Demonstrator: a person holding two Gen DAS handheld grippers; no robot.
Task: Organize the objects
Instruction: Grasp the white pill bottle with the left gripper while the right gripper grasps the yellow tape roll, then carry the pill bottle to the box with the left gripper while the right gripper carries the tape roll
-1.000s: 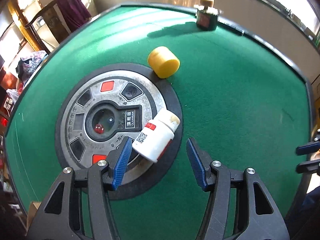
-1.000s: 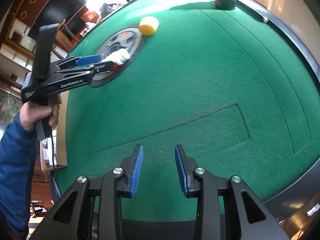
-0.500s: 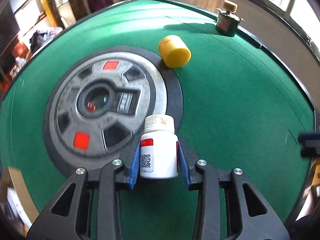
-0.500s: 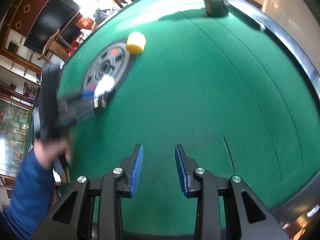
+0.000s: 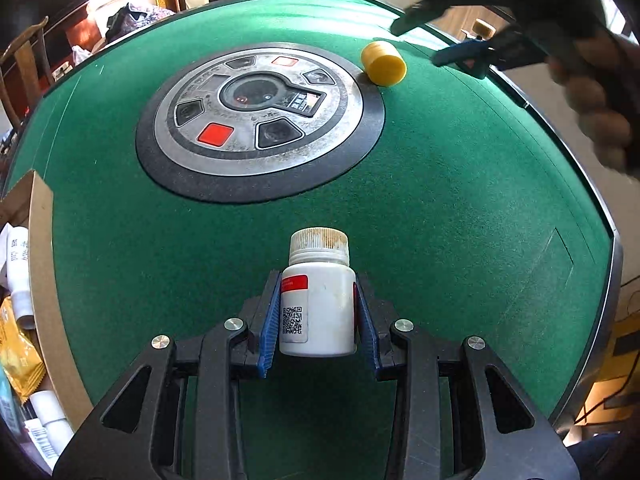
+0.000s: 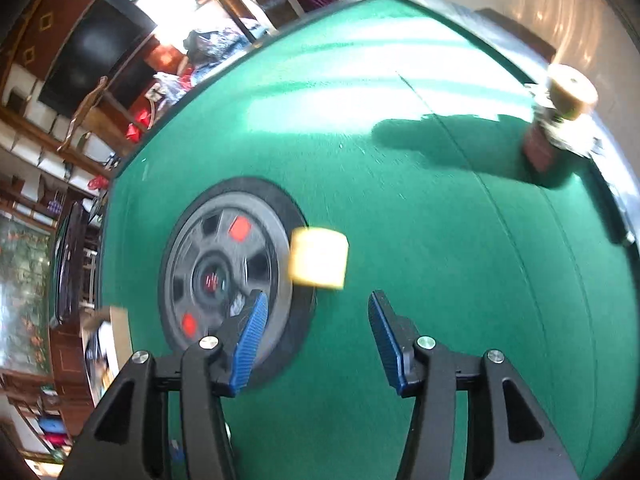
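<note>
The white pill bottle [image 5: 318, 304], the only one in sight, stands upright between the blue pads [image 5: 269, 322] of the left gripper [image 5: 317, 320], which is clamped on its sides and carries it above the green counter [image 5: 460, 208], near the counter's closer edge. The right gripper [image 6: 314, 340] holds nothing; its jaws have just been opening and stand half wide over the felt, angled down just short of the single yellow cylinder [image 6: 318, 258], which lies on its side touching the rim of the round control panel [image 6: 224, 276] in the counter's middle. One small dark jar with a cork-coloured lid [image 6: 562, 120] sits at the far edge. Only the left view shows the bottle, the hand [image 5: 596, 108] on the right gripper's handle, and a cardboard box [image 5: 40, 280] of packets beside the counter; the right view is blurred.
</note>
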